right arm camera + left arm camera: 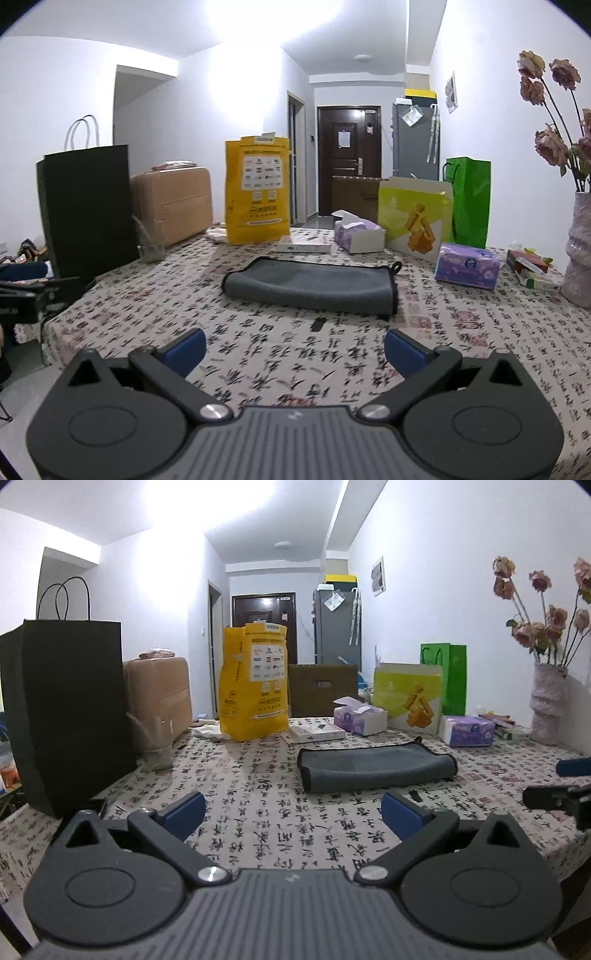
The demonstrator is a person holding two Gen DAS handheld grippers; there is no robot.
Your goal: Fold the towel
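Observation:
A grey towel [375, 765] with black trim lies folded flat on the calligraphy-print tablecloth [258, 812], ahead and to the right of my left gripper [293, 810]. The left gripper is open and empty, well short of the towel. In the right wrist view the towel [314, 284] lies straight ahead, its hanging loop at the right end. My right gripper [295, 347] is open and empty, short of the towel's near edge. The right gripper also shows at the right edge of the left wrist view [561, 794].
A black paper bag [70, 709], a glass [155, 742], a yellow bag [255, 679], tissue boxes [360, 714], a tissue pack [467, 264], a green bag [469, 201] and a vase of dried roses [580, 254] ring the back and sides of the table.

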